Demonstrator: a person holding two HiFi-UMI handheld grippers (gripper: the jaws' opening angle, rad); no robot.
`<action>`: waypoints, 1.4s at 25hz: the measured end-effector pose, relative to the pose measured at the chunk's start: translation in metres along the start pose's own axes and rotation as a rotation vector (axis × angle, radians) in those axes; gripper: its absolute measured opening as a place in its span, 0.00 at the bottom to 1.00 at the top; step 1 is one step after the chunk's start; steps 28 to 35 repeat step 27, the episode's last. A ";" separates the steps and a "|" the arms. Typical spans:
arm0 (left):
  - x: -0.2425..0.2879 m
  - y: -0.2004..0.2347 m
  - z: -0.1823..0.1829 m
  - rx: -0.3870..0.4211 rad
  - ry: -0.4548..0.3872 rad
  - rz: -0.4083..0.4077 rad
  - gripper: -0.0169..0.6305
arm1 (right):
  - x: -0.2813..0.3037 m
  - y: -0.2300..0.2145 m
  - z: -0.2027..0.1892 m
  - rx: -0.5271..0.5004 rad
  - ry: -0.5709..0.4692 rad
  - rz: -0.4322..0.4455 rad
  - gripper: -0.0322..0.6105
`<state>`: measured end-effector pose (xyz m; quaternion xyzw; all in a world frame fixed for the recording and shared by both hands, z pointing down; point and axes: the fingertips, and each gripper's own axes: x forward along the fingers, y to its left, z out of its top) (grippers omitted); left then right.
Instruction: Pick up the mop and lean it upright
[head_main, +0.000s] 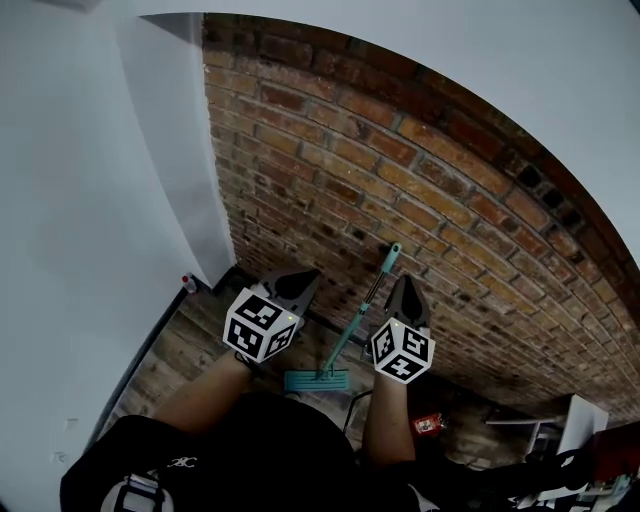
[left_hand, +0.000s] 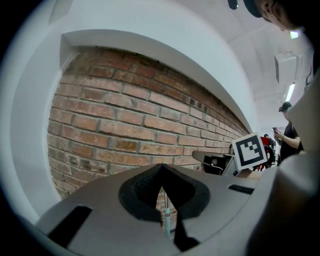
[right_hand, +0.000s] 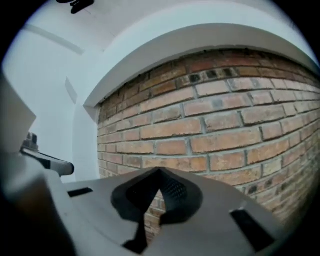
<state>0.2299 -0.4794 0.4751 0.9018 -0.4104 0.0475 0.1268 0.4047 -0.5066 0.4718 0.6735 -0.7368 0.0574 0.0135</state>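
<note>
The mop (head_main: 357, 322) leans upright against the brick wall (head_main: 400, 170); its teal grip rests on the bricks and its teal flat head (head_main: 316, 380) sits on the wooden floor. My left gripper (head_main: 301, 284) is just left of the pole, shut and empty. On the pole's right side, my right gripper (head_main: 407, 292) is shut, with nothing in it. A short piece of the mop pole (left_hand: 167, 220) shows beyond my left gripper (left_hand: 162, 169) in the left gripper view. Only bricks lie ahead of my right gripper (right_hand: 159, 173) in the right gripper view.
A white wall (head_main: 90, 250) meets the bricks at the left, with a small red-topped object (head_main: 188, 283) at its foot. A red item (head_main: 428, 424) lies on the floor at the right, near white furniture (head_main: 578, 425). A person (left_hand: 289, 131) stands far off.
</note>
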 end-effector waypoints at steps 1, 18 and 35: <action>0.000 -0.005 0.000 0.008 -0.003 -0.014 0.01 | -0.011 0.003 0.004 -0.011 -0.004 0.000 0.07; -0.008 -0.031 -0.011 0.026 0.023 -0.170 0.01 | -0.092 0.037 -0.006 0.058 0.043 -0.032 0.07; -0.014 -0.030 -0.009 0.021 0.024 -0.184 0.01 | -0.095 0.046 0.007 0.033 0.032 -0.040 0.07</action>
